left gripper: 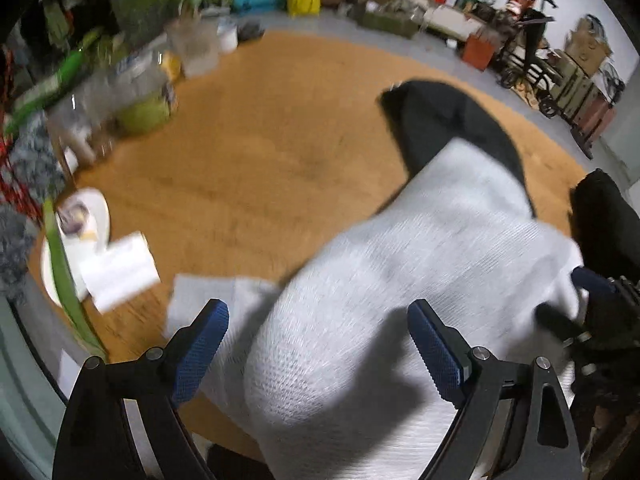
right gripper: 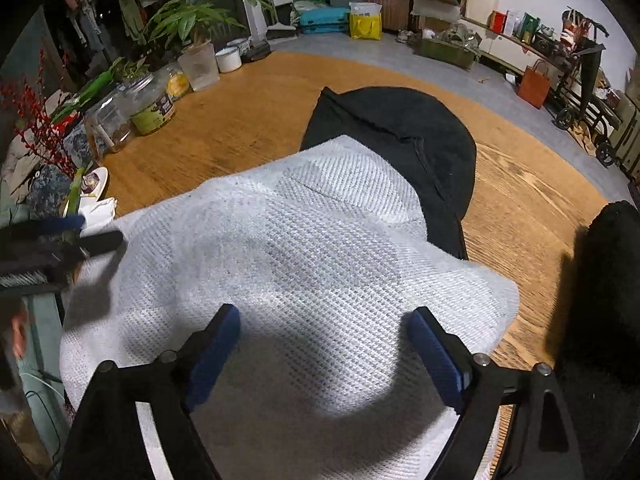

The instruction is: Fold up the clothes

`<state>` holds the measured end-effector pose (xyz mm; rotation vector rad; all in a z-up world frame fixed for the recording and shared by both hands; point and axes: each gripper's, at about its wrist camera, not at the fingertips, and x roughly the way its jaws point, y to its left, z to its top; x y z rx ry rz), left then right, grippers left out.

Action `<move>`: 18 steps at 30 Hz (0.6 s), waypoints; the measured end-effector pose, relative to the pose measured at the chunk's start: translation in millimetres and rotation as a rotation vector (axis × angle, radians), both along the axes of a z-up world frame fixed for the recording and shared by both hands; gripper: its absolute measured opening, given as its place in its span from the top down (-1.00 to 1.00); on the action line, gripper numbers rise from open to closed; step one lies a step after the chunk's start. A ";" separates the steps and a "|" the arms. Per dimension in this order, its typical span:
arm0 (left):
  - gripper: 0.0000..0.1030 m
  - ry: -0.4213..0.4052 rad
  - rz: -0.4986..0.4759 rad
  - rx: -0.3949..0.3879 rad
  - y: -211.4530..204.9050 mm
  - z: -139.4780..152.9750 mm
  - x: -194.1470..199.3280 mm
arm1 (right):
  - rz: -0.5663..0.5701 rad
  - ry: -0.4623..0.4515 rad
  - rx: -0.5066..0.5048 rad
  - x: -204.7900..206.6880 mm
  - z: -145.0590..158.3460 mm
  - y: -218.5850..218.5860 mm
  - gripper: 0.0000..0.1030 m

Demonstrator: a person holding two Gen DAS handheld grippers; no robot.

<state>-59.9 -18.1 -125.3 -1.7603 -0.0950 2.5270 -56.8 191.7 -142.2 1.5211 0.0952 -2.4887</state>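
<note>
A white waffle-knit garment (left gripper: 400,288) lies bunched on the round wooden table (left gripper: 256,152), partly over a black garment (left gripper: 452,120). My left gripper (left gripper: 320,340) is open just above the white garment, holding nothing. My right gripper (right gripper: 326,344) is open too, over the near part of the white garment (right gripper: 304,248), with the black garment (right gripper: 400,136) beyond it. The right gripper also shows in the left wrist view (left gripper: 580,304) at the garment's right edge. The left gripper shows in the right wrist view (right gripper: 76,232) at its left edge.
Glass jars (right gripper: 136,112), a white plate (right gripper: 94,184) and folded white paper (left gripper: 116,268) sit along the table's left rim. Potted plants (right gripper: 192,20) stand behind them. A black chair back (right gripper: 604,280) rises at the right. Boxes and bags line the far wall.
</note>
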 end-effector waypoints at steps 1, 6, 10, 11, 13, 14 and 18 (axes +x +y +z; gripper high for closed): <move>-0.73 -0.019 0.000 0.029 -2.6 -7.2 0.2 | 0.010 0.012 -0.007 1.7 1.2 -1.2 -0.18; 0.64 -0.035 -0.042 0.145 -1.8 -13.2 7.2 | 0.080 0.041 -0.011 12.7 12.3 -14.5 0.86; 0.69 0.055 -0.068 0.202 2.4 28.5 15.0 | 0.071 0.061 -0.083 23.9 32.8 -4.1 0.91; 0.70 0.091 -0.084 0.226 4.5 44.7 16.2 | 0.064 0.067 -0.129 27.3 43.7 4.1 0.91; 0.71 0.164 -0.142 0.287 17.2 84.0 19.7 | 0.047 0.103 -0.170 32.1 64.1 15.7 0.93; 0.72 0.201 -0.173 0.320 24.3 104.2 21.5 | 0.023 0.137 -0.189 35.8 78.4 26.3 0.98; 0.73 0.271 -0.308 0.355 76.6 153.5 36.0 | -0.099 0.368 -0.203 67.3 153.4 78.8 0.99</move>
